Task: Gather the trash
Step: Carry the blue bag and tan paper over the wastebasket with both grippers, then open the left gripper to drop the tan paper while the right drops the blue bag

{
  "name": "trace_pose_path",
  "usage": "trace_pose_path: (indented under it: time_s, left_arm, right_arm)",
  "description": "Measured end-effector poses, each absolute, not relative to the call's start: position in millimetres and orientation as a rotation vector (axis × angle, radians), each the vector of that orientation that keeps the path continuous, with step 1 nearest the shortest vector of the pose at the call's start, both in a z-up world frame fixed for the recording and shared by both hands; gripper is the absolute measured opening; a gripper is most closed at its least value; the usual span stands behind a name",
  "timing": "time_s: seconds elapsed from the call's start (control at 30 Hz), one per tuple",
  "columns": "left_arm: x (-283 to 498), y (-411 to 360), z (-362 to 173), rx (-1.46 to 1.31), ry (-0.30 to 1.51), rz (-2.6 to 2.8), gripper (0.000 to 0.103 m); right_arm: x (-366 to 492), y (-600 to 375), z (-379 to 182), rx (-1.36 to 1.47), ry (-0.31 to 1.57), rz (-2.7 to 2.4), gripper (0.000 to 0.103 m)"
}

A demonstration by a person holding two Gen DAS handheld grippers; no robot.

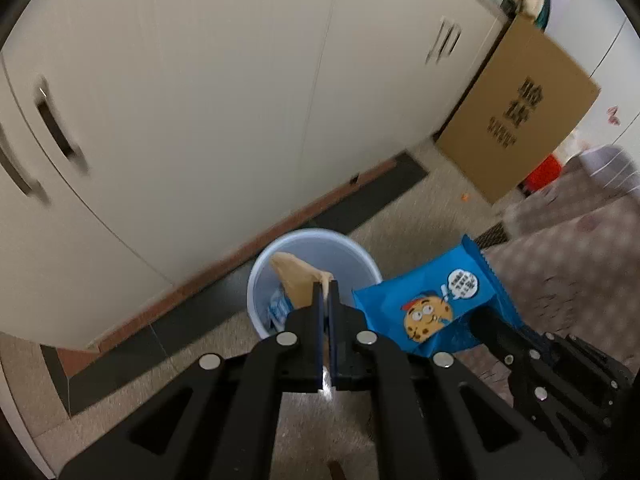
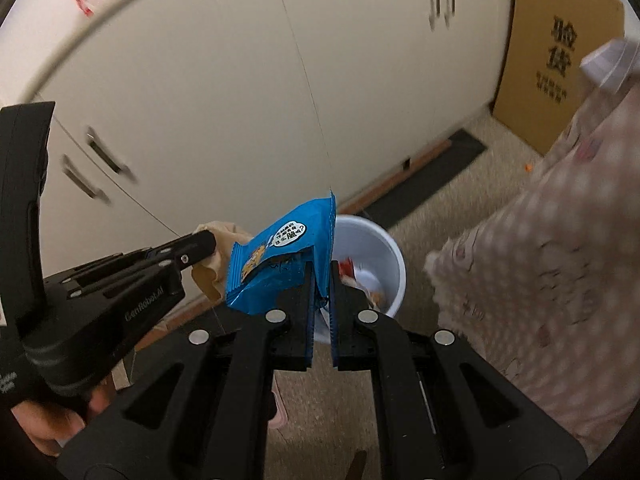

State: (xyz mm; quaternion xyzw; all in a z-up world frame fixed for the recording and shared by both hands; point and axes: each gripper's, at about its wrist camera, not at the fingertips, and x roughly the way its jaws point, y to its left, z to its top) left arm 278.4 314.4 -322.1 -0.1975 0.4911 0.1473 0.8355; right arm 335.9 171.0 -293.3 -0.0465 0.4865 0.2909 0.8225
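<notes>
My left gripper (image 1: 327,294) is shut on a tan paper wrapper (image 1: 298,280) and holds it above the white trash bin (image 1: 260,276) on the floor. My right gripper (image 2: 321,276) is shut on a blue cookie snack bag (image 2: 280,256), held above and just left of the bin (image 2: 394,256). The blue bag also shows in the left wrist view (image 1: 432,300), right of the bin. The left gripper (image 2: 200,246) with the tan wrapper (image 2: 216,276) shows at the left of the right wrist view. Some trash lies inside the bin.
White cabinet doors (image 1: 200,100) stand behind the bin, with a dark floor strip along their base. A flat cardboard box (image 1: 520,112) leans at the far right. A patterned pink cloth (image 2: 560,260) covers furniture on the right. The floor is beige speckled tile.
</notes>
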Motion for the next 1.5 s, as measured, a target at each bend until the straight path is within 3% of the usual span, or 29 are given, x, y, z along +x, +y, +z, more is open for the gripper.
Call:
trace_pose_path:
  time_s: [0.23,0.5,0.53,0.6,0.63,0.67,0.73,0.97,1.5]
  left_arm:
    - [300.2,313.9,-380.3,-0.435,1.149,0.315,0.002]
    - [329.0,313.1,-397.0,-0.450,1.168,0.321,0.004]
    - [330.6,310.6,-398.4,-0.448,1.168,0.321,0.010]
    - [332.7,309.6,-399.5,-0.438,1.169,0.326,0.033]
    - [332.7,308.6,-397.7,-0.433,1.162,0.330,0.050]
    - [331.9,308.0,-395.7,-0.427,1.151,0.337,0.058]
    - [332.5,308.3,-394.6,-0.423,1.145,0.342,0.063]
    - [320.4,306.1,-386.6,-0.430,1.149,0.327,0.070]
    - [286.1,323.6,-385.0,-0.482,1.142,0.365,0.073]
  right_arm:
    - [359.2,176.1,-343.7,-0.139,1.093,0.555,0.006]
    - [380.9,173.3,-379.7,-0.145,1.121,0.501,0.006]
    - [382.9,172.7,-382.5,-0.148,1.124,0.498,0.006]
    - [386.7,171.2,-386.6,-0.148,1.130,0.493,0.006]
    - [387.5,170.4,-387.7,-0.146,1.132,0.492,0.006]
    - [389.0,170.2,-388.7,-0.144,1.134,0.491,0.006]
    - [389.4,169.1,-388.8,-0.144,1.135,0.493,0.006]
    - [384.1,172.2,-386.6,-0.142,1.139,0.505,0.006]
    - [368.6,193.3,-386.7,-0.153,1.147,0.531,0.006]
